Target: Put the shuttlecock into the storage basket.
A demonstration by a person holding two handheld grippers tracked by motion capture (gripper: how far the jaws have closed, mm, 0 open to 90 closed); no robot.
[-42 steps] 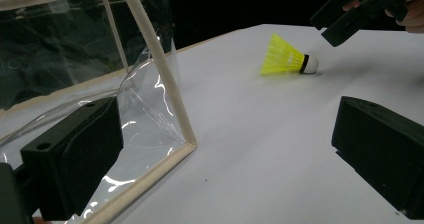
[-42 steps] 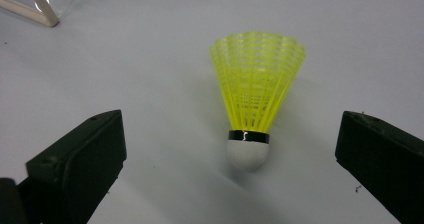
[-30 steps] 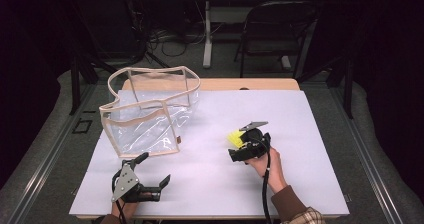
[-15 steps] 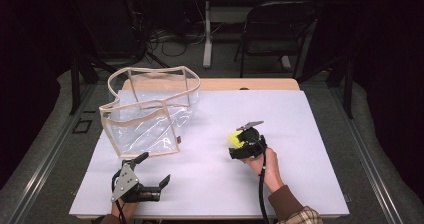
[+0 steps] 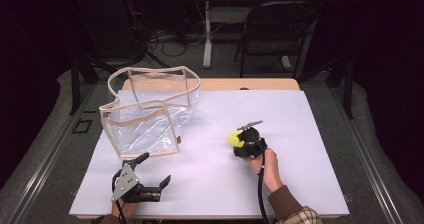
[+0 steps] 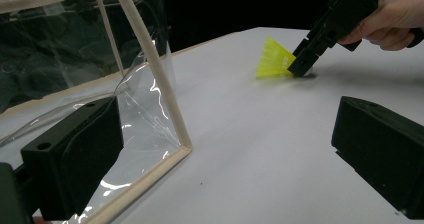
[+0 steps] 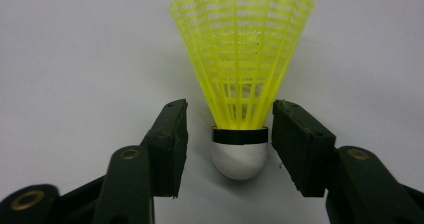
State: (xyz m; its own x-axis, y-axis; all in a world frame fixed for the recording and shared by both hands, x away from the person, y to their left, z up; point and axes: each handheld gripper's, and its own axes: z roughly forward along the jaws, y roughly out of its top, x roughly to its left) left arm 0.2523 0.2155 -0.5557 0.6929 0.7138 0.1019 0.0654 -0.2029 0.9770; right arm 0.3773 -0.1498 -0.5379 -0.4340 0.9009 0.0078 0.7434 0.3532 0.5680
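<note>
1. Your right gripper [image 7: 226,149] has its fingers [image 7: 167,146] on either side of the white cork nose of the yellow plastic shuttlecock [image 7: 243,69]. They have just been closing, and small gaps remain, so it is not yet gripped.
2. The shuttlecock lies on the white bench [image 5: 310,134], well apart from the bag.
3. The clear plastic bag with beige trim [image 5: 150,111] stands open and, as far as its glare lets you judge, empty.
4. Your left gripper [image 5: 152,171] rests near the bag, fingers apart and holding nothing.
5. Gripping, lifting and bagging are probably left.
</note>
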